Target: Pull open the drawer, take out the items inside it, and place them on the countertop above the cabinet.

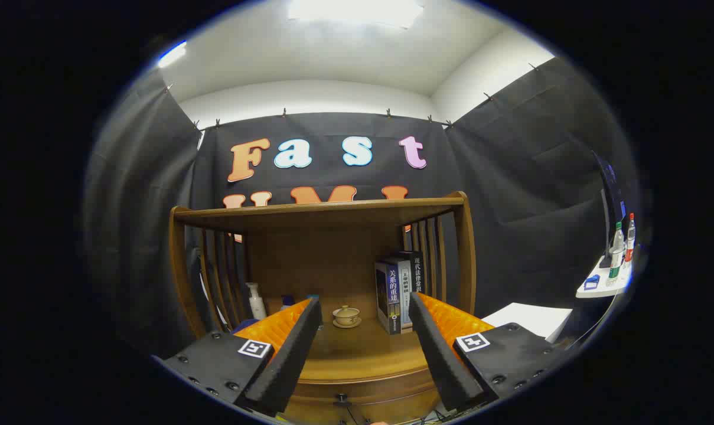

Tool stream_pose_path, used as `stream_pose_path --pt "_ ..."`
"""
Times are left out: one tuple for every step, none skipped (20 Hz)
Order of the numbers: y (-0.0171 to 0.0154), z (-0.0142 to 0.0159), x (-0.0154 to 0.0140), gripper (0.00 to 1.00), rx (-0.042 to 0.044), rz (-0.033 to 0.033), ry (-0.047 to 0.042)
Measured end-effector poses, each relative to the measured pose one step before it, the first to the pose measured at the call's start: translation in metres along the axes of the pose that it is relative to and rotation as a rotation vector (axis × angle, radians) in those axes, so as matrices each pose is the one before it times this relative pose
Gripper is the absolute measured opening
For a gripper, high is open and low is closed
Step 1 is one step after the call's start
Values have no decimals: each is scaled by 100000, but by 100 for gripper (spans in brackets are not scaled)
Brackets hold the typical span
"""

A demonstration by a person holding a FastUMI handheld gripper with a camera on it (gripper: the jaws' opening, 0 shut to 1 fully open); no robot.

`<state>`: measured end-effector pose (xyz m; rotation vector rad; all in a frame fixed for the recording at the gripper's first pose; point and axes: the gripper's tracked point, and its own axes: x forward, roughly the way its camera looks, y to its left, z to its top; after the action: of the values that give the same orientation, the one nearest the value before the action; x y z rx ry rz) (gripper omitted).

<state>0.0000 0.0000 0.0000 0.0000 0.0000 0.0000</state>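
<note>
A wooden cabinet with a shelf frame stands just ahead of my gripper (364, 313). Its countertop (362, 354) runs between and beyond my fingers. Below the countertop's front edge sits the drawer front (362, 392), closed, with a small dark knob (341, 399) low between my fingers. The gripper is open, with nothing between its fingers. The drawer's contents are hidden.
On the countertop stand a small lidded cup on a saucer (346, 317), several upright books (399, 295) by the right slats, and a white pump bottle (255, 301) at the left. A top shelf board (321, 209) spans above. Off to the right, bottles (619, 251) stand on a white table.
</note>
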Motion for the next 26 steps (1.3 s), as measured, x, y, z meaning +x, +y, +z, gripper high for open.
stream_pose_path --pt "125 -67 23 98 -210 153 6" --pt "40 -50 90 98 -241 80 -141" --pt "83 -116 159 98 -225 -95 -48" --pt "16 -158 -38 98 -347 37 29" --pt "57 -358 130 98 -353 56 137" --pt "12 -158 79 98 -308 144 231" --pt "169 -132 92 98 -192 223 -19" --pt "3 -122 -6 98 -107 127 110" --pt "101 -117 204 98 -6 4 76" --pt "41 4 175 98 220 86 19" --pt "74 11 63 98 359 311 -57" --pt "164 47 97 98 228 315 -84" --pt "92 2 -2 98 106 50 -173" --pt "-112 -37 -81 98 50 -40 -161" --pt "141 -64 41 98 1 215 -367" --pt "116 -275 -55 98 -86 330 -175" --pt "169 -396 -10 98 -133 338 134" --pt "-64 -670 -65 98 -37 170 595" --pt "-28 -847 -93 98 284 57 819" --pt "111 -803 79 98 678 352 943" --pt "90 -875 13 98 794 390 1047" --pt "55 -954 10 98 574 258 1004" --pt "-71 -955 49 98 241 -102 649" --pt "-18 -817 103 98 -246 -53 476" --pt "-162 -1020 -7 97 -563 -205 315" --pt "-164 -1097 92 97 -505 -200 190"
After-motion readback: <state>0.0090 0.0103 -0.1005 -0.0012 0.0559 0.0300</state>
